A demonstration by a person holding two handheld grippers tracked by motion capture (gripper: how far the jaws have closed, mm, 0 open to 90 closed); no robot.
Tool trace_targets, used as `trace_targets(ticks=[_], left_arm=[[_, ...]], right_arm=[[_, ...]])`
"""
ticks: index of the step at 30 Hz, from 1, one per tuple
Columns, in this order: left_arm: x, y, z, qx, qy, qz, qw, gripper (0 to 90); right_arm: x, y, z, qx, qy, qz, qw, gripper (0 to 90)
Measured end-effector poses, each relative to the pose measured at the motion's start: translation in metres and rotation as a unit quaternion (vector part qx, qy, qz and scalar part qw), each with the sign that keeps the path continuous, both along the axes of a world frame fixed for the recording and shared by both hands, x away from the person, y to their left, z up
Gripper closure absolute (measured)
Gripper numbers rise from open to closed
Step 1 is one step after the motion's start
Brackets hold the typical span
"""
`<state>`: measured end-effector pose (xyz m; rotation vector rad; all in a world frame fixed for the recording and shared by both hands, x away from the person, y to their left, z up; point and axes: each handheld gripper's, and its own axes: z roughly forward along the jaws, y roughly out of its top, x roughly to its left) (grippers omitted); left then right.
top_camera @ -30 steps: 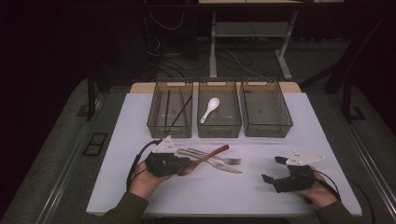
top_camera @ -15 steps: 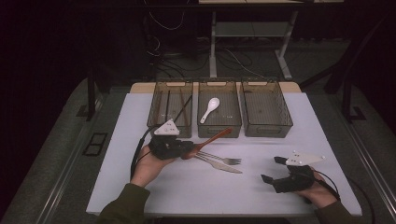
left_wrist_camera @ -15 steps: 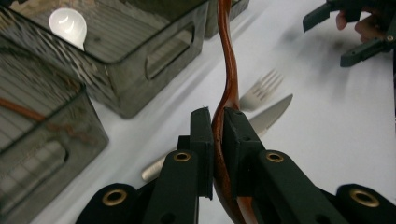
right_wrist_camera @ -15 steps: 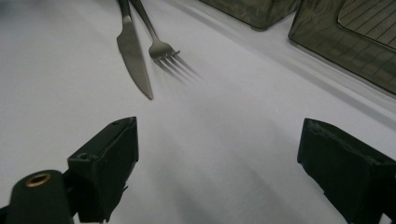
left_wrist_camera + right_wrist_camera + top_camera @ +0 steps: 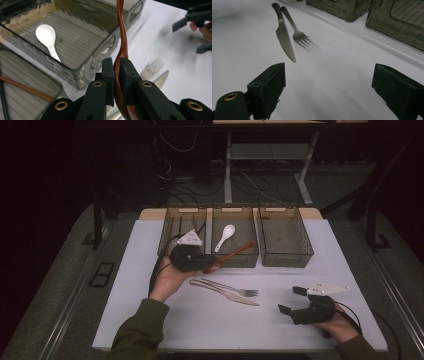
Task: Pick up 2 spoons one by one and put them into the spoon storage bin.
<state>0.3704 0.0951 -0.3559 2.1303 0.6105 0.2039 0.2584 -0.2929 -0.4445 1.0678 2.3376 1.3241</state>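
White table [image 5: 150,320] had open room at the front and left. Three bins [image 5: 235,236] sat side by side along the far edge. Left gripper [image 5: 200,261] was clamped on one brown spoon [image 5: 231,256], held over the middle bin's front wall; one white spoon [image 5: 223,236] lay inside. One fork [image 5: 235,289], one knife [image 5: 227,295] at center. Right gripper [image 5: 292,301] gaped wide, empty, near the front-right edge.

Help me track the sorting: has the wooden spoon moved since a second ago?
Yes. The left gripper has carried the wooden spoon up off the table, away from the fork and knife, toward the middle bin.
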Motion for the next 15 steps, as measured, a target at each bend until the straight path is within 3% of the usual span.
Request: trace_targets(ticks=[10,15], left_arm=[[0.030,-0.023,0.008,0.024,-0.018,0.017,0.9994,81.4],[0.043,-0.032,0.010,0.021,-0.023,0.035,0.9989,81.4]], right_arm=[[0.000,0.000,-0.001,-0.003,0.001,0.003,1.0000,11.5],[0.000,0.000,-0.001,-0.004,0.000,0.004,1.0000,11.5]])
